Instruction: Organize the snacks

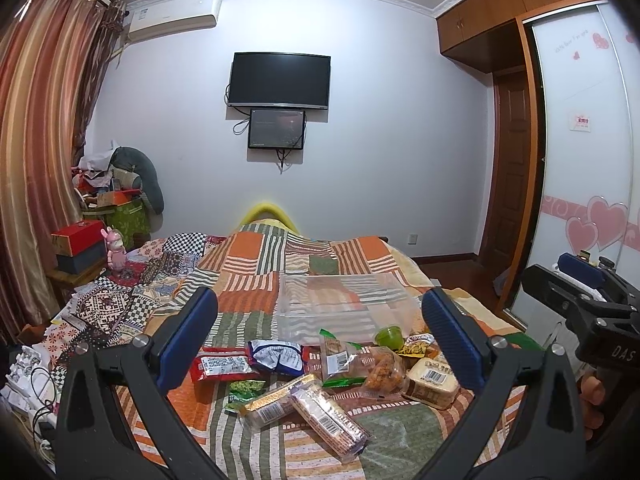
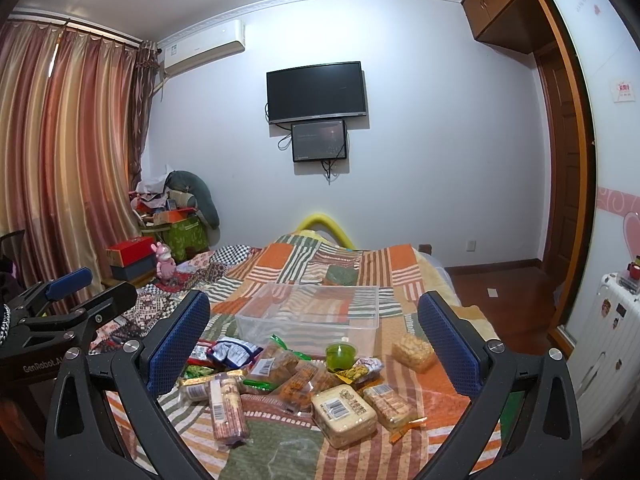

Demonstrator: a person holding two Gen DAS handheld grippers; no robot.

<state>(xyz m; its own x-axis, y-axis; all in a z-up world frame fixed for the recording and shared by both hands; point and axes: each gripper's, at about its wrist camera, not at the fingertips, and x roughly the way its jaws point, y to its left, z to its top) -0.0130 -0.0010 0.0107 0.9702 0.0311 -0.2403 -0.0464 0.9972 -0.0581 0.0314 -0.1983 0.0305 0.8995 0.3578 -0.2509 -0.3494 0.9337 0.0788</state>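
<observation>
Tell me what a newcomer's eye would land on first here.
The pile of snacks scattered on the patchwork bedspread, close in front of both open hand-held grippers. Just behind it sits an empty clear bin. On the far wall hangs a dark TV with a smaller screen below.

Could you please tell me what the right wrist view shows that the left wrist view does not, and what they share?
Only the right wrist view shows the white suitcase with stickers at the right edge, the puffed snack pack beside the box, and the left gripper at its left edge.

Only the left wrist view shows the heart-patterned wardrobe door, the cables and clutter at lower left, and the right gripper at its right edge.

Both show the clear plastic box, empty, the snack pile, the green jelly cup and the wall television.
</observation>
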